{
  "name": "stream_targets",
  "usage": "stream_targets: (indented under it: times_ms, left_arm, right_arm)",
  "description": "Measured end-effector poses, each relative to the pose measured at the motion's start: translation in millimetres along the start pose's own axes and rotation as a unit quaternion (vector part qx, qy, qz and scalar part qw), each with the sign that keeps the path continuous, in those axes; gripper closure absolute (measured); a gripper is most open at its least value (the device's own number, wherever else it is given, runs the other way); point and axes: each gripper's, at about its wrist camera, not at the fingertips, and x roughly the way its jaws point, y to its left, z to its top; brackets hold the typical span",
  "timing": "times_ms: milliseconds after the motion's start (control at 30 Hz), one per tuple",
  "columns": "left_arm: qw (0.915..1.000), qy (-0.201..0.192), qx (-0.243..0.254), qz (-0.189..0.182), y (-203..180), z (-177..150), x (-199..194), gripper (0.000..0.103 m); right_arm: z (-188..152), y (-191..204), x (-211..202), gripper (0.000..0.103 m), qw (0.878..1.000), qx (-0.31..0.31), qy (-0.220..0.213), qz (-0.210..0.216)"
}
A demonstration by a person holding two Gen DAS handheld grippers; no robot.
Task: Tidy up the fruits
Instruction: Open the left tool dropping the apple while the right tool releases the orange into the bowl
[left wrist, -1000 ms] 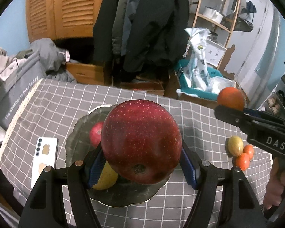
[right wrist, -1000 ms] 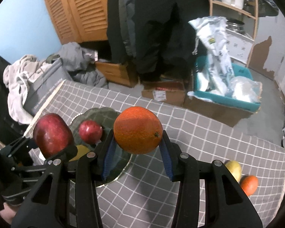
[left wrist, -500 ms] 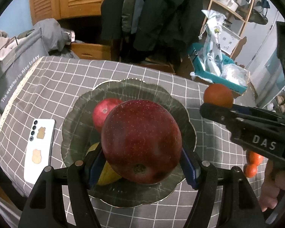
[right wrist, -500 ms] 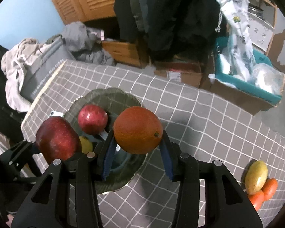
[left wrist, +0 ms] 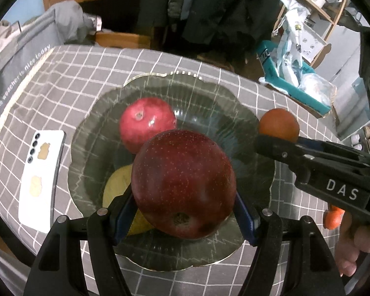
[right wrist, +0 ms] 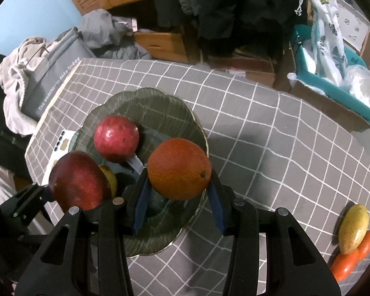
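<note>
Left tool (left wrist: 183, 212) clamps dark red apple (left wrist: 183, 183), calyx end facing camera, above glass plate (left wrist: 249, 123). Right tool (right wrist: 177, 198) clamps orange (right wrist: 178, 169) over plate's right rim. Plate holds a red apple (left wrist: 146, 123) and yellow fruit (left wrist: 118, 182). Phone (left wrist: 40, 177) lies left; checkered table (right wrist: 271, 148) bare rightward.

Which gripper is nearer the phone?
Left. The left gripper, holding the apple, hangs over the plate's phone side; the right gripper, holding the orange, is over its far side.
</note>
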Motion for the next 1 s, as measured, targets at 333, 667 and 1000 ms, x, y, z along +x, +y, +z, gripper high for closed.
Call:
stream_targets:
  times_ms: [333,667,1000]
  left_arm:
    - [0.9999,0.003,0.016,-0.004,-7,-1,3,0.027]
    - [1.0,-0.004,0.005,-0.002,0,1,-3,0.019]
    - [0.9999,-0.015,0.007,0.004,-1,2,-11,0.019]
  right_arm:
    - [1,0,7,0.058,1.0,0.003,0.011,0.012]
    - [2,1,8,0.047,1.0,0.008,0.011,0.02]
    - [9,-1,-12,0.042,0.999,0.018,-0.014,0.023]
